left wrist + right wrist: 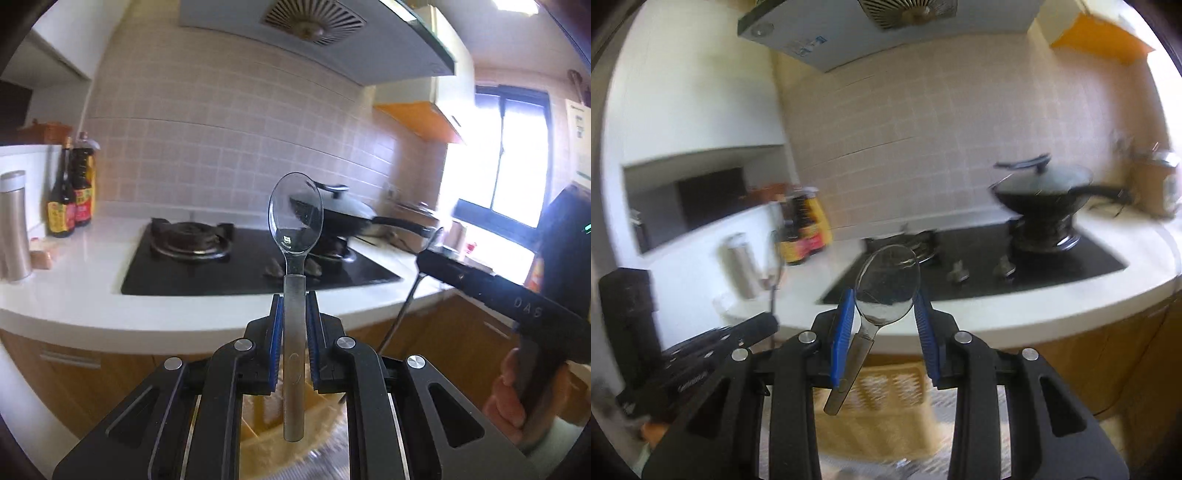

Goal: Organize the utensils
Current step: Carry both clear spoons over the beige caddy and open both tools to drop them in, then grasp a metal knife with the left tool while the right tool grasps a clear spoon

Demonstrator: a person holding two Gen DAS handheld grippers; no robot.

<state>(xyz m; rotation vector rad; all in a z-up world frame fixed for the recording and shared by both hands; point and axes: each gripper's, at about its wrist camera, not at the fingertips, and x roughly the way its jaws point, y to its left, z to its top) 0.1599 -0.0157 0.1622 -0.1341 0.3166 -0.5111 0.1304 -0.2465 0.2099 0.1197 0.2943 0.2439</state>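
Observation:
My left gripper (294,295) is shut on the metal handle of a spoon (295,218) with a clear bowl, held upright above the counter edge. My right gripper (884,295) is shut on the clear bowl of a second spoon (886,284); its metal handle hangs down and left between the blue pads (844,325). The right gripper also shows at the right of the left wrist view (436,251), and the left gripper at the lower left of the right wrist view (768,321). A yellow slotted basket (886,398) lies below both grippers.
A white counter (92,280) carries a black gas hob (240,262), a lidded wok (343,214), sauce bottles (70,192) and a steel flask (14,225). Wooden cabinet fronts (1089,354) run below. A range hood (314,33) hangs overhead. A window (517,166) is at the right.

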